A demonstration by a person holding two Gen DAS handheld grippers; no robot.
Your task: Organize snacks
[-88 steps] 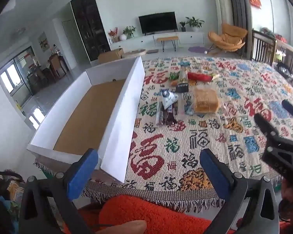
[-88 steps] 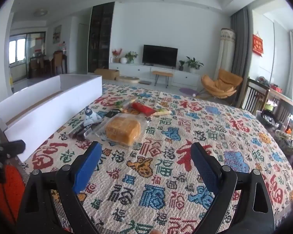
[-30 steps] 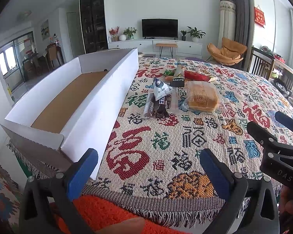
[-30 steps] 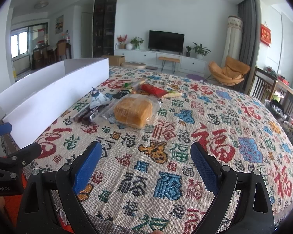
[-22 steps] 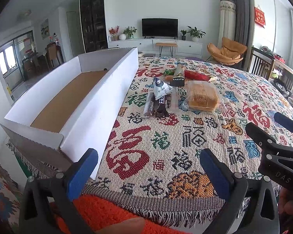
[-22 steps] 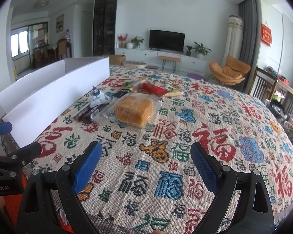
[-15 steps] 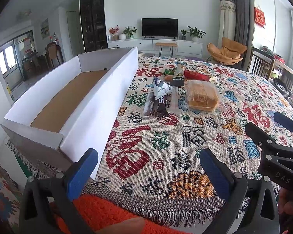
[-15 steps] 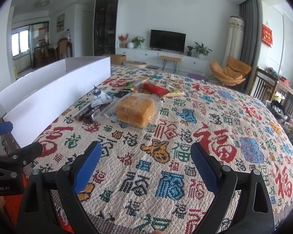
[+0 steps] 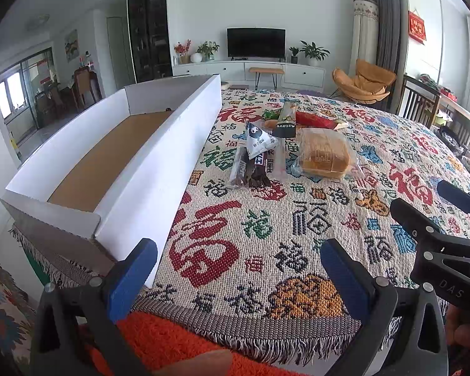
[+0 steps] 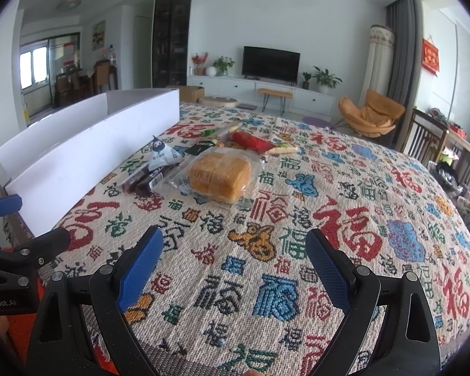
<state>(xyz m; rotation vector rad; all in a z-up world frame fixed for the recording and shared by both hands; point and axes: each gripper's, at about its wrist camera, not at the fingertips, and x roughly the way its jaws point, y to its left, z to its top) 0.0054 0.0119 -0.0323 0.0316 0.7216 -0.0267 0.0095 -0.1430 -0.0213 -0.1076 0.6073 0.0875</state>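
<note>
The snacks point(image 9: 268, 153) lie clustered mid-cloth point(image 9: 297, 219), the bread point(image 10: 220, 176) among them, just beside the white box point(image 9: 159, 169). The left gripper point(image 9: 238, 269) and right gripper point(image 10: 235, 257) hover at the near edge, both spread wide and empty.

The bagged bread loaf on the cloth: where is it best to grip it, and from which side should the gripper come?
Probably across the bread loaf itself, from above: it lies flat, with bare cloth on the near and right sides. The right gripper is open and nearest.
</note>
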